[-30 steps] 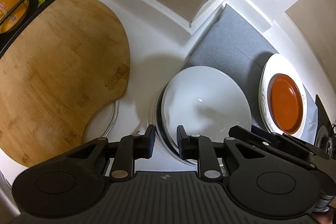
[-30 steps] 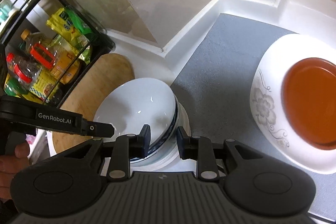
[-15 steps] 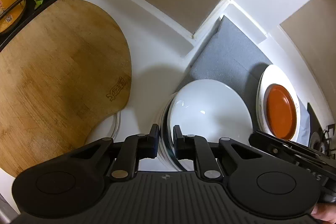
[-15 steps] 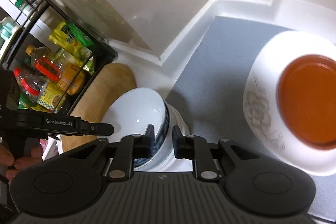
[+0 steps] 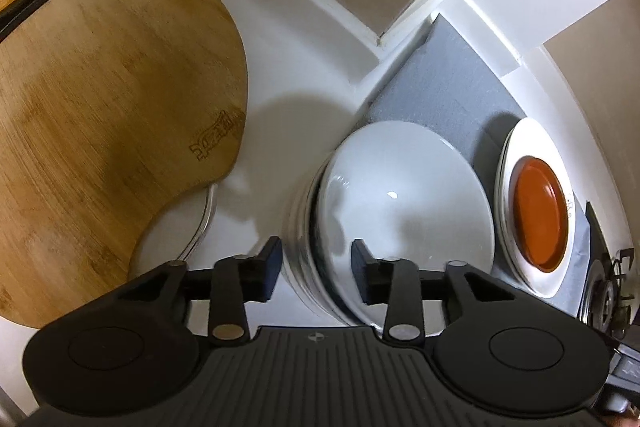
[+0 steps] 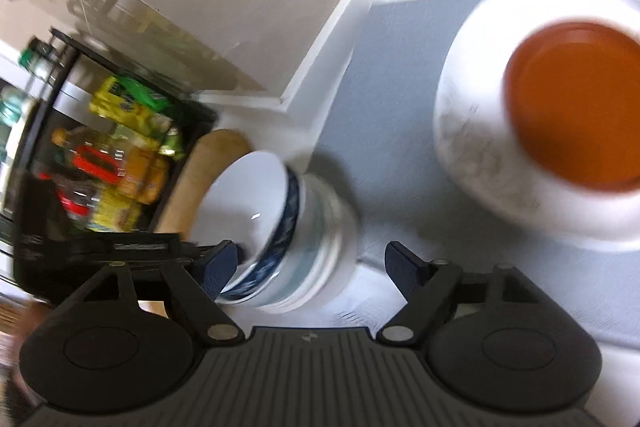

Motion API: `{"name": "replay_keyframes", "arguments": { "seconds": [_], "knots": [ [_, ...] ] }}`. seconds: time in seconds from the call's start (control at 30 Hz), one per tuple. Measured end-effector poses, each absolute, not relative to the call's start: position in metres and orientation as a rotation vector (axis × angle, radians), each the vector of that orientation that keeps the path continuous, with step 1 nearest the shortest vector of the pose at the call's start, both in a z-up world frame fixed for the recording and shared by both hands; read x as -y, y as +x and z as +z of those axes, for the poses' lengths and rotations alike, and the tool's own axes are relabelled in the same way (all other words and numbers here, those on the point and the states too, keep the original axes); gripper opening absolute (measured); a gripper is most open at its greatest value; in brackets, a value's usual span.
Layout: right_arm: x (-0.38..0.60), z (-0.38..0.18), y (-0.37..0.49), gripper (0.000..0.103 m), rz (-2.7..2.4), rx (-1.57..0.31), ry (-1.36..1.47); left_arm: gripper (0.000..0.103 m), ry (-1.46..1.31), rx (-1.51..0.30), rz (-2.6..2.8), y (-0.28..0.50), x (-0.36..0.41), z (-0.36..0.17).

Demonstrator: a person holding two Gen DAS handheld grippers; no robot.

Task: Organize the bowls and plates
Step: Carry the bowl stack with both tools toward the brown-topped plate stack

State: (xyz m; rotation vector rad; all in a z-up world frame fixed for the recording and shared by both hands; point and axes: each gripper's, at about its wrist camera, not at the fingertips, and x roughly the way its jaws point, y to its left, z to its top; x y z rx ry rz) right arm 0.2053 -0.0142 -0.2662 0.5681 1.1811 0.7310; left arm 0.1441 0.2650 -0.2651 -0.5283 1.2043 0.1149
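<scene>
Two tongs opening over nested bowls (image 5: pixel 404 203) at the grey mat's (image 5: pixel 448 95) edge on the white surface (image 5: pixel 280 67). Left tongs (image 5: pixel 316 267) part-open astride the stack's rim (pads apparently clear), right tongs (image 6: pixel 308 267) wide, gripping nothing. Probably stacked to save room, beside plates (image 6: pixel 472 155) carrying an orange dish (image 6: pixel 576 107).

A stack of bowls (image 5: pixel 404 203), the top one white inside with a blue-patterned outside, stands at the grey mat's edge. At its three o'clock, well apart, an orange plate (image 5: pixel 540 223) rests centred in a white floral plate (image 5: pixel 532 143).
</scene>
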Motion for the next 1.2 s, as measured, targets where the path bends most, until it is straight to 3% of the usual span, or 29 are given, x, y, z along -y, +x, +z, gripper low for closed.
{"name": "replay_keyframes", "arguments": {
  "seconds": [0.07, 0.13, 0.43, 0.5, 0.57, 0.7, 0.8, 0.97, 1.2],
  "knots": [
    [0.01, -0.275, 0.206, 0.091, 0.763, -1.21, 0.638, 0.043, -0.553, -1.224, 0.108, 0.146, -0.266, -0.272],
    [0.008, -0.281, 0.206, 0.103, 0.755, -1.199, 0.693, 0.051, -0.578, -1.239, 0.095, 0.146, -0.268, -0.279],
    [0.003, -0.325, 0.227, 0.103, 0.683, -1.32, 0.931, 0.067, -0.715, -1.279, 0.062, 0.149, -0.282, -0.297],
    [-0.002, -0.332, 0.227, 0.103, 0.667, -1.33, 0.931, 0.067, -0.733, -1.287, 0.034, 0.151, -0.282, -0.3],
    [-0.004, -0.335, 0.227, 0.103, 0.662, -1.341, 0.938, 0.059, -0.731, -1.285, 0.01, 0.151, -0.281, -0.298],
    [-0.01, -0.323, 0.225, 0.088, 0.707, -1.29, 0.921, 0.045, -0.678, -1.283, 0.004, 0.15, -0.281, -0.289],
    [-0.02, -0.307, 0.222, 0.06, 0.677, -1.262, 0.721, 0.043, -0.653, -1.289, -0.003, 0.151, -0.281, -0.286],
    [-0.024, -0.302, 0.218, 0.053, 0.672, -1.251, 0.672, 0.044, -0.574, -1.283, 0.01, 0.155, -0.267, -0.278],
    [-0.02, -0.285, 0.214, 0.053, 0.679, -1.227, 0.586, 0.043, -0.551, -1.279, -0.001, 0.16, -0.254, -0.271]
  ]
}}
